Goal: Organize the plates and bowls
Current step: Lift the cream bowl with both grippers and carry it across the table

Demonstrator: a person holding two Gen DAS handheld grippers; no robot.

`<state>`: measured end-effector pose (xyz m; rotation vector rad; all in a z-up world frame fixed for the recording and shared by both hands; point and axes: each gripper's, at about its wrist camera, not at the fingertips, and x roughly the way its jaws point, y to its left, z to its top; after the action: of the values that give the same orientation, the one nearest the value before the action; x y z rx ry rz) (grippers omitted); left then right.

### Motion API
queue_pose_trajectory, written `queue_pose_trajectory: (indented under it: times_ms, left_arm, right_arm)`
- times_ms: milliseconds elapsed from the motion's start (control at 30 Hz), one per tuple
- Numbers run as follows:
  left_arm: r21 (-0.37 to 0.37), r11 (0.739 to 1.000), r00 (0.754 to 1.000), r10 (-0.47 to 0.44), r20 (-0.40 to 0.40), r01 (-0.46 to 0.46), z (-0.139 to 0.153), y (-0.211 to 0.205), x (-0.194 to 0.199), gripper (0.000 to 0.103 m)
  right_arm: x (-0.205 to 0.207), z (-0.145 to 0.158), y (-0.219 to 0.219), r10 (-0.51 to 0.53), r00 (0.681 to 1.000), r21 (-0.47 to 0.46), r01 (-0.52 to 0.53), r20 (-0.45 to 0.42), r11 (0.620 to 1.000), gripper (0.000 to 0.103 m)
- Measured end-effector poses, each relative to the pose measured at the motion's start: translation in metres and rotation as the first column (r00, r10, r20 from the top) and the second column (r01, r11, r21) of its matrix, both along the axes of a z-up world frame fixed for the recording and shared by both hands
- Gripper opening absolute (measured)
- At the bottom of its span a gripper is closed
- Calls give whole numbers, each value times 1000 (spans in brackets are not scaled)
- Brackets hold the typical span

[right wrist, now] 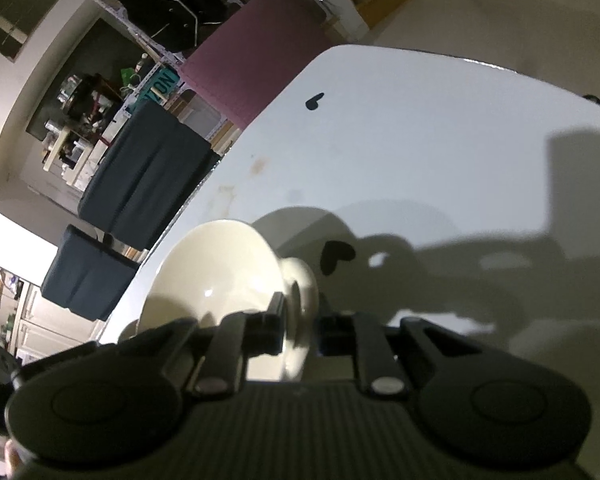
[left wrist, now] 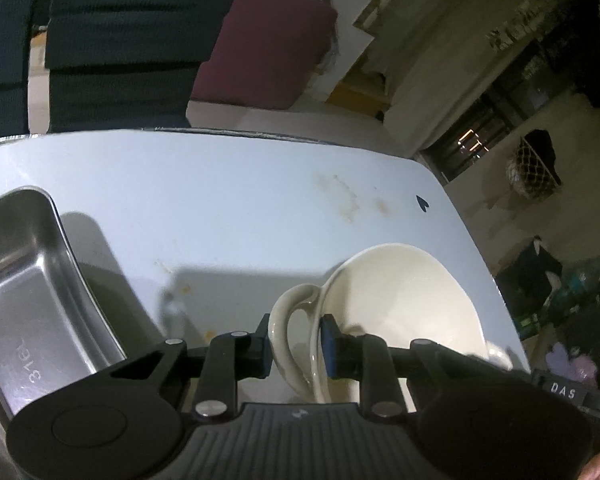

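- Left wrist view: white tabletop (left wrist: 228, 208), stained in faint brown patches, runs back to a dim cluttered room with dark blue cloth (left wrist: 132, 40) and a maroon cushion (left wrist: 268, 44) beyond its far edge.
- On the table's left side lies a steel tray (left wrist: 40, 292), empty, with "316L" stamped into its floor.
- Right of centre stands a cream bowl (left wrist: 400, 300) with loop handles; the near handle (left wrist: 292, 328) sits between the left gripper (left wrist: 294, 344) fingers, whose pads press on it from both sides, one inside the bowl rim.
- A small black heart mark (left wrist: 422, 203) shows on the table behind the bowl.
- Right wrist view: the same white table (right wrist: 420, 140) fills the right half, crossed by heavy shadows; shelving, blue cloth (right wrist: 148, 168) and the maroon cushion (right wrist: 256, 52) lie to the left.
- Here the cream bowl (right wrist: 216, 264) rests by the table's left edge, and the right gripper (right wrist: 300, 336) is clamped on its other handle (right wrist: 300, 308).
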<state>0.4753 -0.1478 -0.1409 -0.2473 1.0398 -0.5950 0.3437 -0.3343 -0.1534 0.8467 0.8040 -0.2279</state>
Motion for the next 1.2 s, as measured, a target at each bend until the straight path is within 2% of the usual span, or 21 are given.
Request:
queue_pose_trajectory:
  times_ms: [133,433,600,900,1200]
  left_arm:
    - [5,1000,1000,9,16,-9,0,0,-4,25]
    - [35,997,997,62,37,-64,8,-8,-21,25]
    - [41,996,995,74,69,-77,20,-8,-31,25]
    - [31,992,986,120,112,-124,54,9,-61,25]
    - [40,983,974,170,151,-178,96,44,-113,24]
  right_arm:
    - [-1,1,6,21,999,-71,-19,29,997,17]
    - [-3,5,7,36,999,-139,-32,21,990,18]
    - [-6,9,6,44,999,-146,-40,20,988,18]
    - [-17,26,12,89,993,-182,-73,81,981,19]
    - [-41,50,30,131,981,-169,-107,141,980,19]
